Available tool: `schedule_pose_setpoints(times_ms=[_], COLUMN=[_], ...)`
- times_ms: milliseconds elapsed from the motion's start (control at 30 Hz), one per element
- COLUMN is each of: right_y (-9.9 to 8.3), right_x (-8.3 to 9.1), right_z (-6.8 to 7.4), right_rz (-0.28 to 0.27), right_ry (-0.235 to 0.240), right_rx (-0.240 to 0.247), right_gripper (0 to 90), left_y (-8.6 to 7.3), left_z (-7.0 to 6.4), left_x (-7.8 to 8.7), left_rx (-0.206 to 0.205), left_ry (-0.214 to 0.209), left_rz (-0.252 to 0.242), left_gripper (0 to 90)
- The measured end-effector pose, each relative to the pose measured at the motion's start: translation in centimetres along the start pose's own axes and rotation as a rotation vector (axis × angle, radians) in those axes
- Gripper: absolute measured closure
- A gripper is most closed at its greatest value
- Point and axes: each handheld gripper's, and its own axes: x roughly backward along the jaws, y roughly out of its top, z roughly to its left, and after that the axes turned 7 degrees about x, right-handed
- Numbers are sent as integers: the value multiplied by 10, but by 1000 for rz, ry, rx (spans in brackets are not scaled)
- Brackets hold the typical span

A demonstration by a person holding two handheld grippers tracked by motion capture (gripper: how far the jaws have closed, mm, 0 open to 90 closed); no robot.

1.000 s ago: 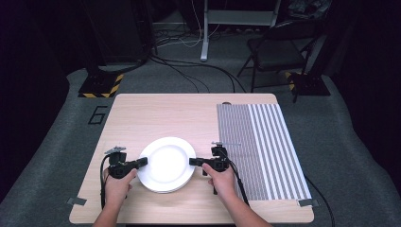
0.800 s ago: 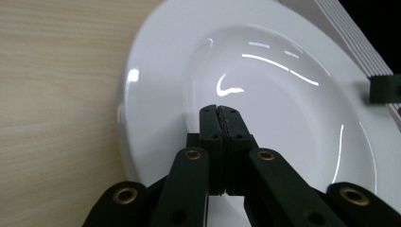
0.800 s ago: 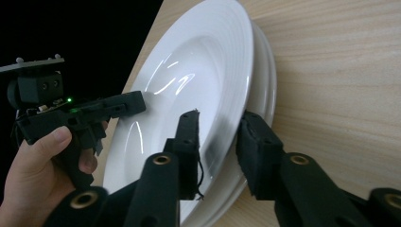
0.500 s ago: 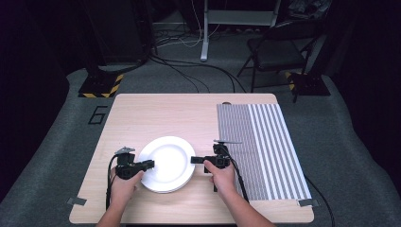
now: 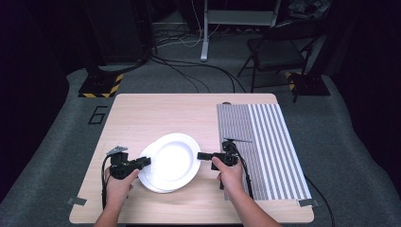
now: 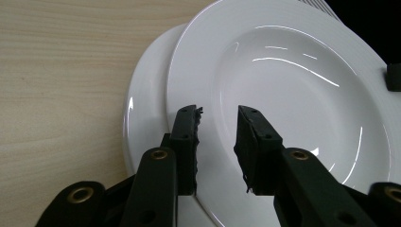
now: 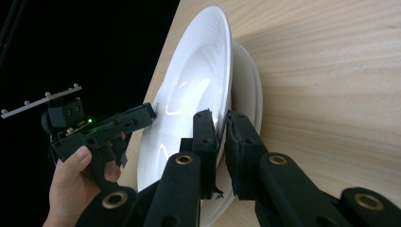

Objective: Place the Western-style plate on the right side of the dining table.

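On the near half of the wooden table (image 5: 156, 113) two white plates lie one on the other. The top plate (image 5: 175, 158) sits shifted to the right and a little farther from the person, so the bottom plate (image 5: 146, 178) shows as a crescent at the near left side. In the right gripper view the top plate looks tilted, its far edge raised above the bottom plate.

The right gripper (image 5: 204, 155) is held by the right hand (image 5: 228, 171) and reaches the right rim of the top plate. In the right gripper view its jaws stand close together with the rim of the top plate (image 7: 208, 71) between them, so it grips this plate.

The left gripper (image 5: 144, 161) is held by the left hand (image 5: 118, 182) at the left side of the plates. In the left gripper view its jaws stand apart with a narrow gap, over the rim of the top plate (image 6: 302, 94), and the bottom plate (image 6: 146, 94) shows to the left of it. I cannot tell whether the jaws touch the plate. The left gripper (image 7: 142, 116) also shows in the right gripper view, with its tip near the far rim.

To the right of the plates a grey striped mat (image 5: 269, 142) covers the right part of the table. The right hand rests at its left edge. Behind the table a dark chair (image 5: 279, 47) stands on the grey floor.
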Motion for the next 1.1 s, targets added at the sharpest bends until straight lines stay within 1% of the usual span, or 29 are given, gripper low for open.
schedule_pose_setpoints(times_ms=[33,67,100,133,167,200,233,267,300,567,600,633,700,800,833,867,900,933,967,1000,1033,1067,1100], right_y=[0,1,1,2,2,2,2,3,3,5,5,5,4,2,1,1,0,0,-1,-2,-2,-2,-3], right_x=[0,1,2,5,5,7,7,10,11,19,19,19,19,20,20,20,21,21,21,22,21,21,21], right_z=[0,1,1,2,2,2,2,3,4,5,5,4,1,-3,-6,-6,-9,-9,-10,-12,-14,-15,-15], right_rz=[0,1,0,-5,-5,-10,-10,-14,-16,-23,-30,-27,-31,-36,-43,-43,-43,-43,-42,-41,-47,-52,-52], right_ry=[0,-5,-6,-3,-3,-3,-3,-5,-6,5,5,1,5,5,11,11,18,18,19,24,29,36,36], right_rx=[0,14,17,16,16,21,21,31,34,39,33,35,29,18,5,5,-16,-16,-16,-35,-32,-30,-30], right_gripper=[826,826,826,825,825,826,826,826,825,821,820,820,819,814,814,814,814,814,814,814,815,815,815], left_y=[0,0,0,-1,-1,-1,-1,-2,-2,-3,-3,-3,-4,-4,-4,-4,-4,-4,-4,-5,-5,-6,-6], left_z=[0,0,0,0,0,2,2,2,3,2,1,0,0,-1,-1,-1,-1,-1,0,0,-1,-2,-3], left_x=[0,0,0,-1,-1,-2,-2,-2,-2,-4,-6,-7,-8,-9,-10,-10,-11,-11,-13,-16,-17,-18,-19], left_rx=[0,0,-2,-5,-5,-2,-2,21,15,21,23,16,15,25,26,26,40,40,45,49,45,53,39], left_ry=[0,-1,2,11,11,25,25,9,8,-5,-12,-11,-11,-12,-17,-17,-26,-26,-35,-46,-46,-48,-43], left_rz=[0,-2,-4,-7,-7,0,0,-2,-1,-11,-9,-13,-13,-13,-16,-16,-13,-13,-6,9,16,22,22], left_gripper=[671,671,658,642,633,611,610,607,603,549,548,545,537,537,536,535,534,532,532,527,525,515,512])
